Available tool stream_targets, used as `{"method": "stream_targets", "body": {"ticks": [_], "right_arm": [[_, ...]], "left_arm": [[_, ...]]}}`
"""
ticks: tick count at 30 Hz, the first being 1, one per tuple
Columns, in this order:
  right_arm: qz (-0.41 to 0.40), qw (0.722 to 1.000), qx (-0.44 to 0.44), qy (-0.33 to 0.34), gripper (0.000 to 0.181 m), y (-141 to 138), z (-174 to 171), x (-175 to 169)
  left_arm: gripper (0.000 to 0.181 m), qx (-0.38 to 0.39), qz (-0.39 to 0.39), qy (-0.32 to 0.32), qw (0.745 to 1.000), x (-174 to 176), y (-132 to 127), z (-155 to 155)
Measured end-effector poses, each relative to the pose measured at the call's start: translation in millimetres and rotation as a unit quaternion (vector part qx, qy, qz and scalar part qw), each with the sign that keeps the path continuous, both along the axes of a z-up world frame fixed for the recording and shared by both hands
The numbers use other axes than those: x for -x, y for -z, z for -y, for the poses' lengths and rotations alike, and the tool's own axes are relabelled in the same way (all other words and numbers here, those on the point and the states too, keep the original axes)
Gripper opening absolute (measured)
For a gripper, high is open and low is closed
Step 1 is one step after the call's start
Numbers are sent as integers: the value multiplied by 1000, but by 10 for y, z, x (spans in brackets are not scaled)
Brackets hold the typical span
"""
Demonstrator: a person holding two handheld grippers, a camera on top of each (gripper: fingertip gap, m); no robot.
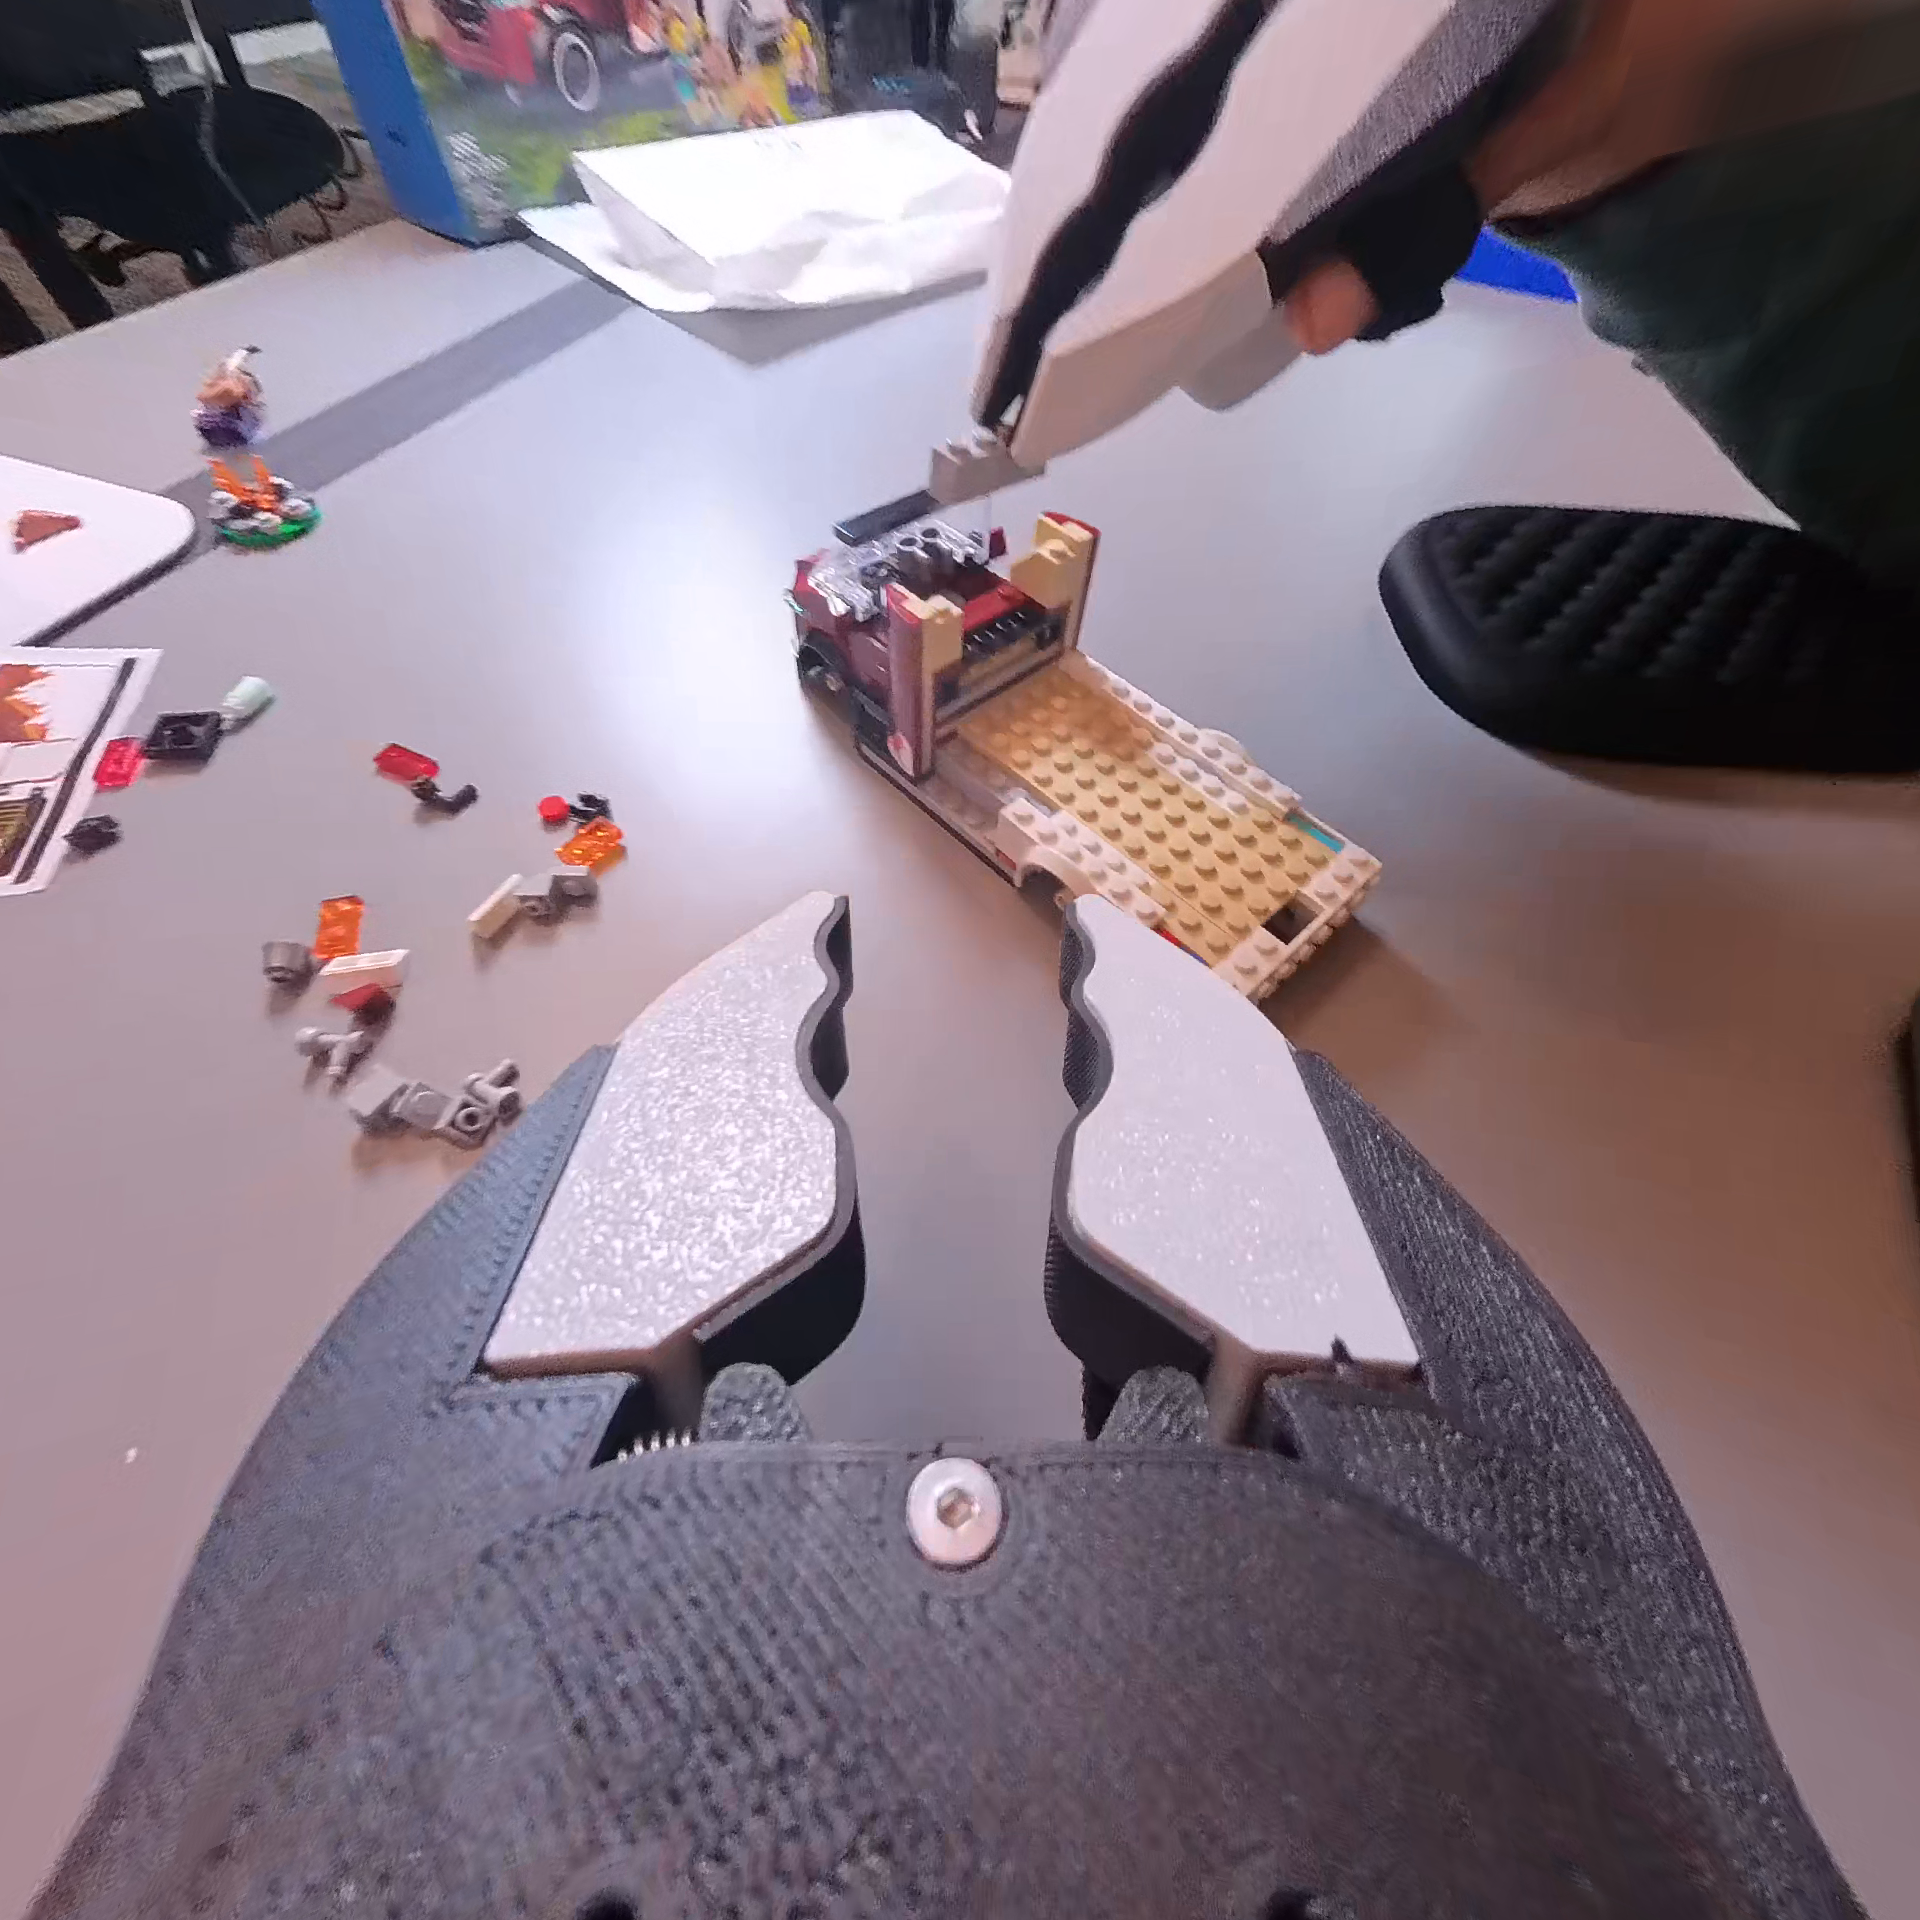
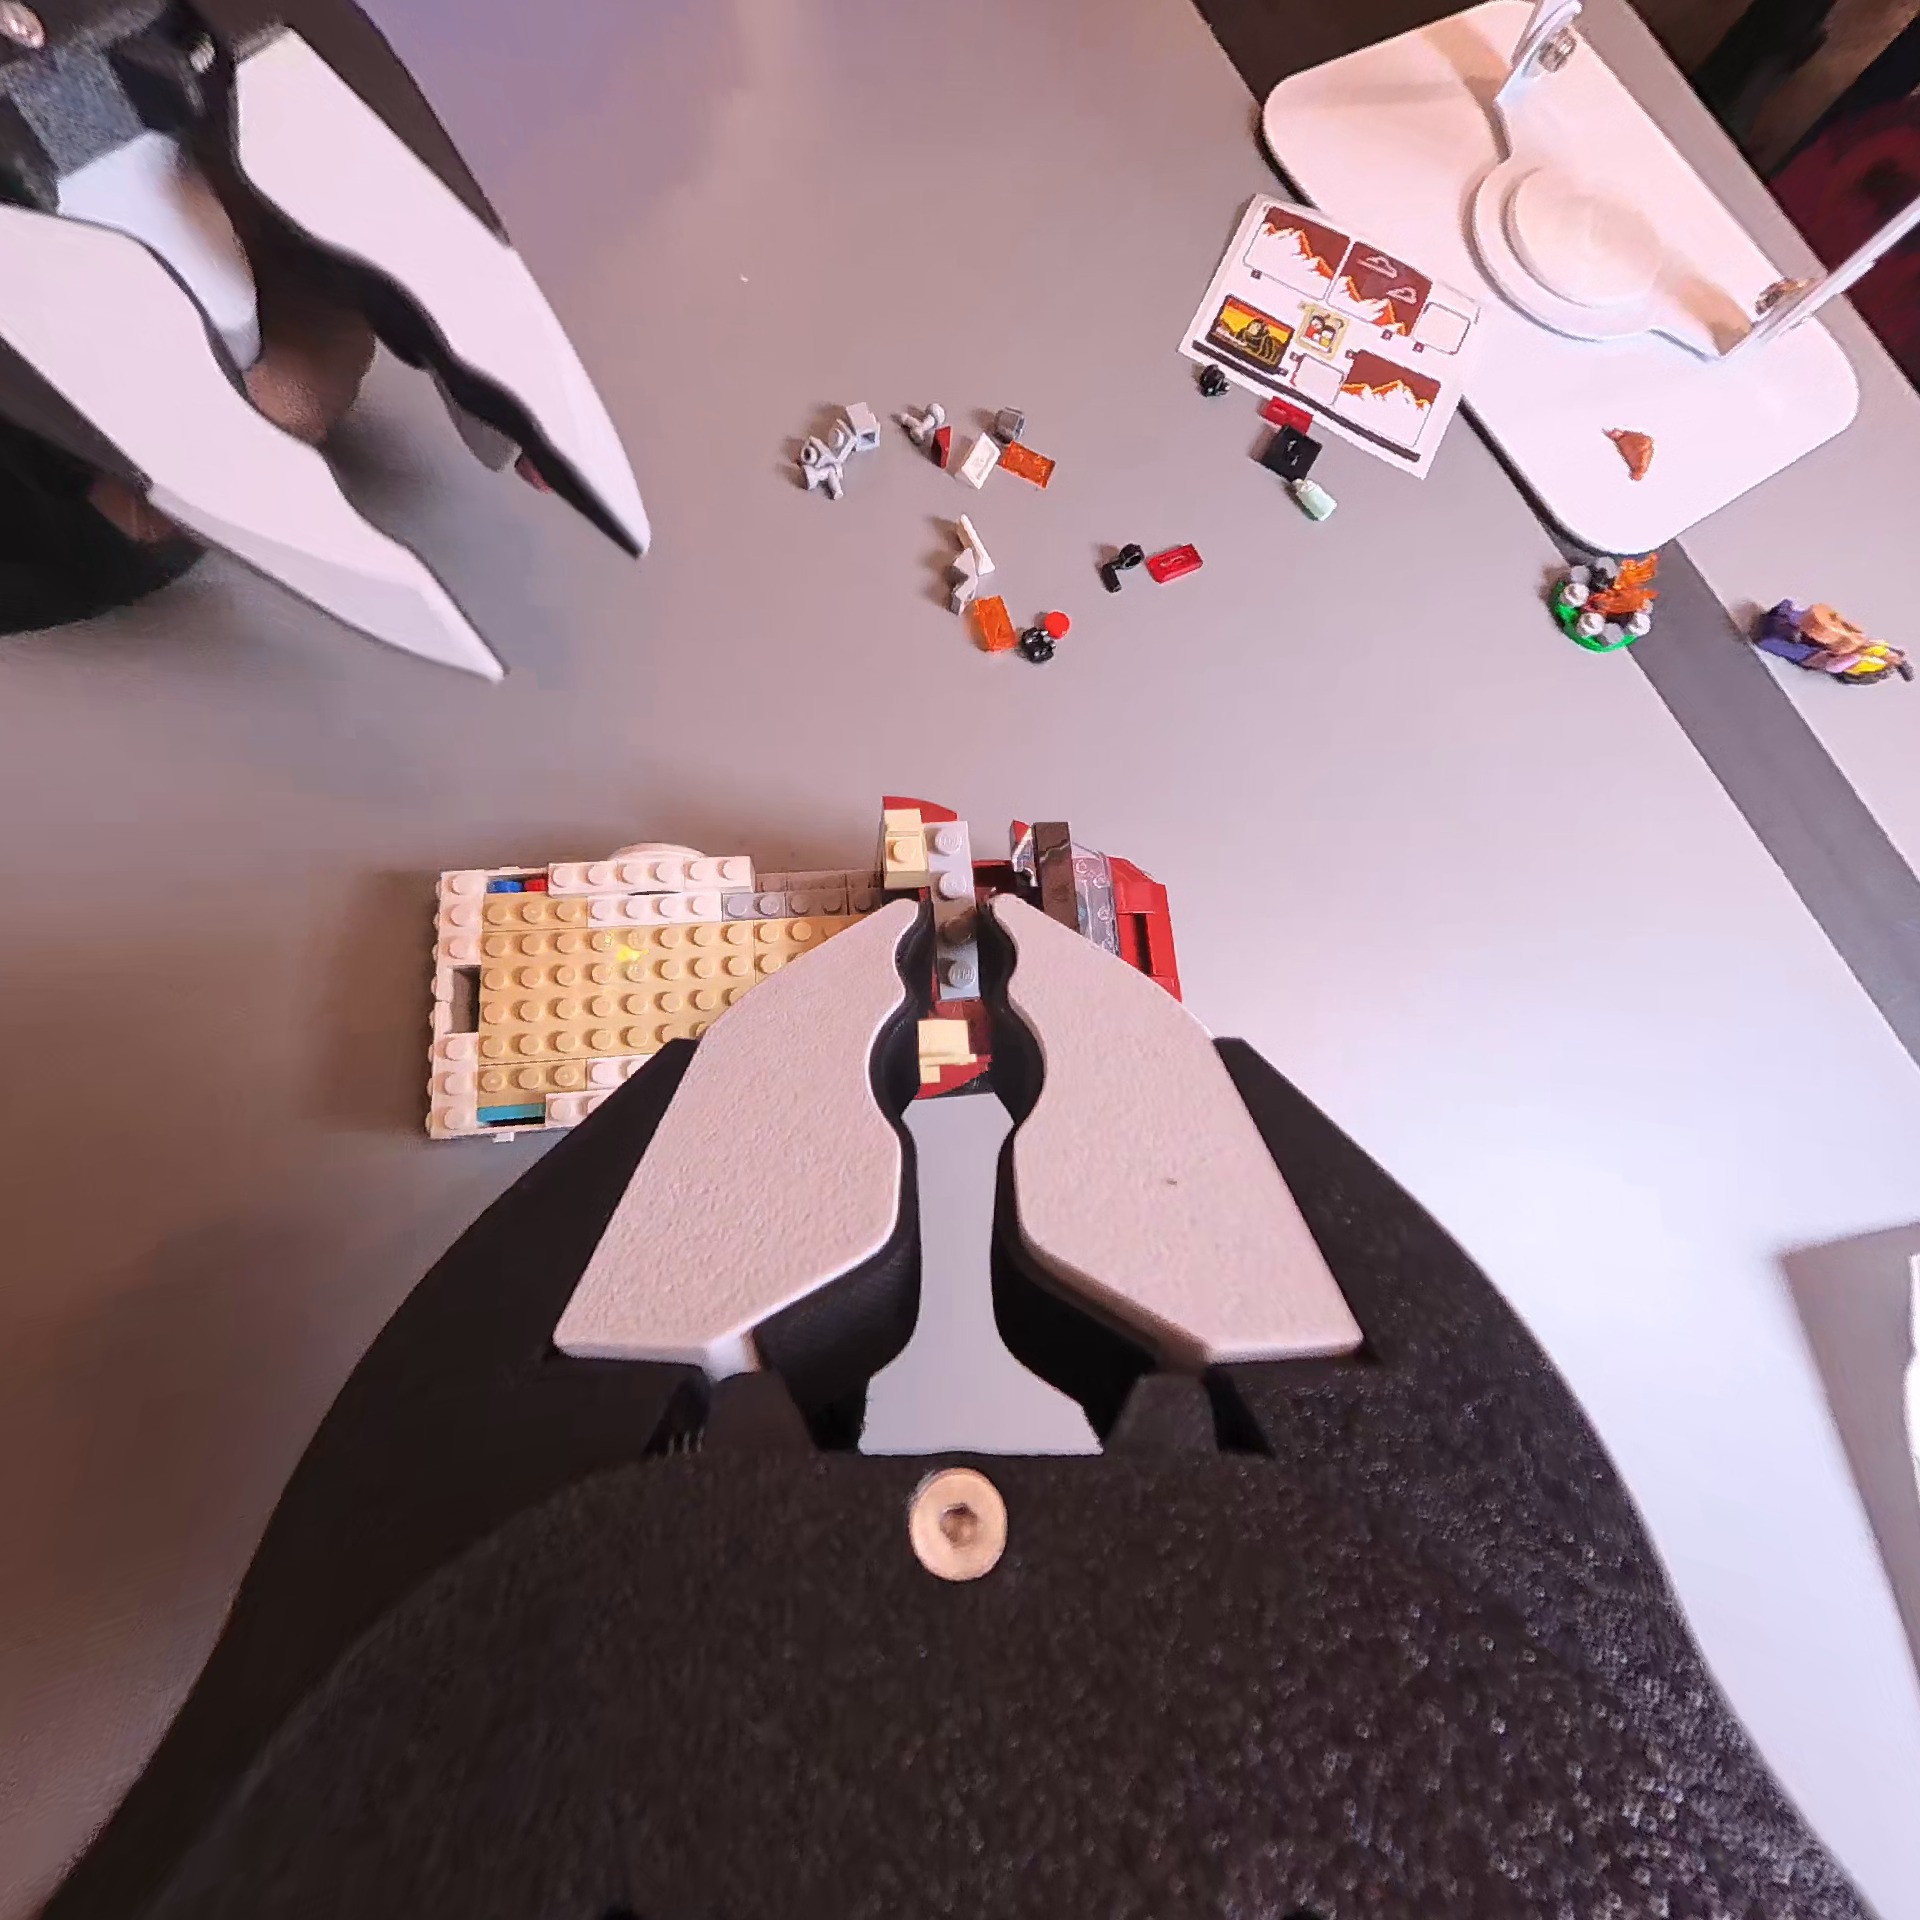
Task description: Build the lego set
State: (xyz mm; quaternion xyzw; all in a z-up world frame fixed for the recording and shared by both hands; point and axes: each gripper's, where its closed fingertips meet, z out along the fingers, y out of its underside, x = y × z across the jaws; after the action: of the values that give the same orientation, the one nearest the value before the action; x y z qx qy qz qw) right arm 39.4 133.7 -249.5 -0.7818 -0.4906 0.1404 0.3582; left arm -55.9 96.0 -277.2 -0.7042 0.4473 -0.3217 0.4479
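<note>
A half-built lego truck (image 1: 1081, 748) with a dark red cab and a tan studded bed lies on the grey table; it also shows in the right wrist view (image 2: 623, 977). My right gripper (image 2: 956, 914) is shut on a narrow grey plate piece (image 2: 951, 894) with a black part attached, and holds it just above the cab. In the left wrist view this gripper (image 1: 997, 426) hangs over the cab with the grey piece (image 1: 971, 468). My left gripper (image 1: 956, 914) is open and empty, near the rear end of the truck bed. It shows far left in the right wrist view (image 2: 561, 603).
Several loose small pieces (image 1: 436, 935) lie left of the truck, also in the right wrist view (image 2: 987, 520). A sticker sheet (image 2: 1330, 332), a white stand base (image 2: 1558, 260), a small campfire build (image 2: 1605, 603), a minifigure (image 2: 1829, 639), the set box (image 1: 582, 94), white paper (image 1: 790, 208) and a black chair armrest (image 1: 1662, 644). One gripper's finger ends stand about 11 centimetres off the other's.
</note>
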Motion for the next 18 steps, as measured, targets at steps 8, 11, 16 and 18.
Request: {"method": "stream_targets", "body": {"ticks": [8, 11, 16, 18], "right_arm": [[14, 1000, 27, -6, 8, 93, 2, 34], [12, 999, 31, -11, 8, 114, 50, 69], [24, 999, 30, -9, 8, 191, 90, 81], [32, 999, 29, -7, 8, 232, 106, 78]], "left_arm": [[40, 9, 31, -26, 999, 90, -58, -105], [40, 4, 25, -21, 999, 79, -43, -86], [40, -6, 8, -14, 1000, 56, -6, -60], [40, -6, 6, -13, 1000, 53, 0, -55]]}}
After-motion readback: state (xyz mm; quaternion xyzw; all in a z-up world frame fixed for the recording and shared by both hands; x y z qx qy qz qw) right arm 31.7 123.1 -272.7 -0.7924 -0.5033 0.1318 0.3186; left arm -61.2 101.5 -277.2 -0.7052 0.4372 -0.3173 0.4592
